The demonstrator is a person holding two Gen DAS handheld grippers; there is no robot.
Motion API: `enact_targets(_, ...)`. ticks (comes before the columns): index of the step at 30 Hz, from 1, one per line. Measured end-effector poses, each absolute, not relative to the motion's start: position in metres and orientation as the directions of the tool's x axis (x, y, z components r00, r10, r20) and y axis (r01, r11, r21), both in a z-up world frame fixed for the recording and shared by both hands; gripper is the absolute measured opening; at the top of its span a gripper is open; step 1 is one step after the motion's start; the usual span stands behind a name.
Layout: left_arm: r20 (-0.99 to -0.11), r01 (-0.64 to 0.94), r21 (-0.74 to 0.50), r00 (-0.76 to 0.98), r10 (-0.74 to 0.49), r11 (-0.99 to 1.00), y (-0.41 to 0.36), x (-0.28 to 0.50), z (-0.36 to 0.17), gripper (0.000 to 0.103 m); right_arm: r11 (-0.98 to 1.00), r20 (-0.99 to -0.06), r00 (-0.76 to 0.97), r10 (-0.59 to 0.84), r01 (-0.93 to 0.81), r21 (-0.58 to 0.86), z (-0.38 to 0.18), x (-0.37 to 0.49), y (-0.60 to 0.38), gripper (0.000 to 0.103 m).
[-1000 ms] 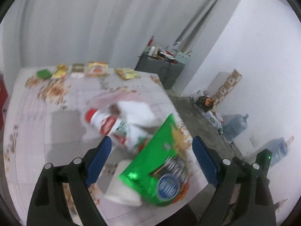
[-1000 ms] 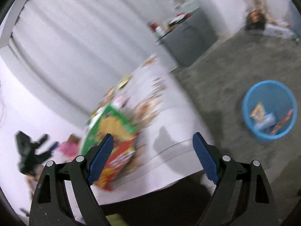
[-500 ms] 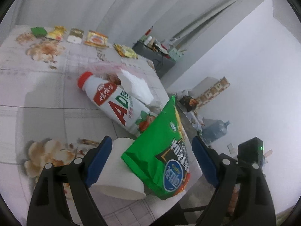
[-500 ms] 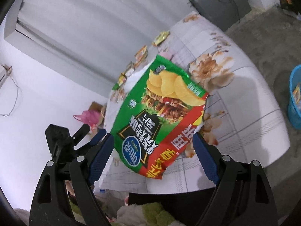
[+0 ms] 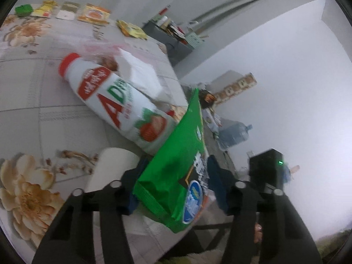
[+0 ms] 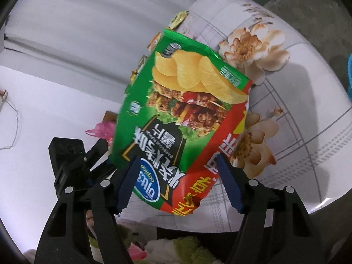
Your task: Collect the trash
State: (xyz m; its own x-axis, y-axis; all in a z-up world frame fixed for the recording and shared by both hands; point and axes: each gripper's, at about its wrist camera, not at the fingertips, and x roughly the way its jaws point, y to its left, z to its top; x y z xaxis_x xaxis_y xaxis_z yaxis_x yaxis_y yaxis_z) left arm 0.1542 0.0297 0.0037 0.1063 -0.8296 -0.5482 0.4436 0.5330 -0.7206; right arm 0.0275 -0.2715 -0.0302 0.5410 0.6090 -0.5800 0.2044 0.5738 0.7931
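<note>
A green chip bag (image 5: 176, 167) stands on edge at the near corner of the flowered table (image 5: 33, 101). My left gripper (image 5: 176, 189) has narrowed around its lower end, both blue pads against it. In the right wrist view the bag's printed front (image 6: 180, 114) fills the middle, and my right gripper (image 6: 179, 176) is open with the bag's bottom between its fingers. The left gripper (image 6: 94, 160) shows behind the bag there. A white drink bottle with a red cap (image 5: 114, 101) lies on the table beyond the bag, next to a white paper cup (image 5: 110, 171).
A white tissue pack (image 5: 140, 74) lies behind the bottle. Several snack packets (image 5: 92, 15) line the far table edge. A grey cabinet (image 5: 171, 37) and water jugs (image 5: 233, 132) stand on the floor at right. A blue bin's rim (image 6: 349, 77) shows at the right edge.
Both grippers have moved in on the chip bag. The left gripper's fingers have closed from wide open onto the bag's lower end; the right gripper's fingers have narrowed around it.
</note>
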Motion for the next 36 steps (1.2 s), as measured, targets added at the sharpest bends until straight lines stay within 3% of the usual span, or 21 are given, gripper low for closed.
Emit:
enact_targets(3, -0.508, 0.457, -0.749, 0.070, -0.859, 0.480, 0.023, 0.147, 0.013, 0.039, 0.551, -0.565, 0.546, 0.619, 0.211, 0.808, -0.035, 0.026, -0.276, 0.065)
enact_targets(5, -0.489, 0.476, -0.751, 0.064, -0.870, 0.457, 0.017, 0.142, 0.021, 0.027, 0.535, -0.552, 0.551, 0.626, 0.211, 0.818, -0.037, 0.024, -0.279, 0.065)
enact_targets(9, -0.509, 0.571, -0.668, 0.117, -0.853, 0.477, -0.002, 0.122, 0.041, 0.009, 0.526, -0.538, 0.575, 0.616, 0.208, 0.825, -0.036, 0.017, -0.287, 0.065)
enact_targets(14, -0.574, 0.716, -0.455, 0.219, -0.789, 0.530, -0.032, 0.085, 0.060, 0.006, 0.484, -0.467, 0.658, 0.591, 0.174, 0.858, -0.022, -0.008, -0.316, 0.068)
enact_targets(20, -0.638, 0.853, -0.181, 0.276, -0.719, 0.489, -0.080, 0.034, 0.061, 0.006, 0.418, -0.351, 0.731, 0.584, 0.099, 0.903, 0.000, -0.029, -0.344, 0.083)
enact_targets(29, -0.714, 0.920, -0.089, 0.207, -0.669, 0.380, -0.136, -0.010, 0.014, 0.007, 0.532, -0.522, 0.689, 0.503, 0.229, 0.815, -0.013, -0.041, -0.360, 0.084)
enact_targets(32, -0.730, 0.921, -0.111, 0.180, -0.659, 0.373, -0.145, -0.014, 0.002, 0.007, 0.553, -0.583, 0.661, 0.471, 0.294, 0.780, -0.030, -0.044, -0.363, 0.072)
enact_targets(36, -0.739, 0.914, -0.155, 0.145, -0.658, 0.376, -0.148, -0.016, -0.009, 0.008, 0.517, -0.619, 0.625, 0.476, 0.371, 0.772, -0.060, -0.047, -0.366, 0.043)
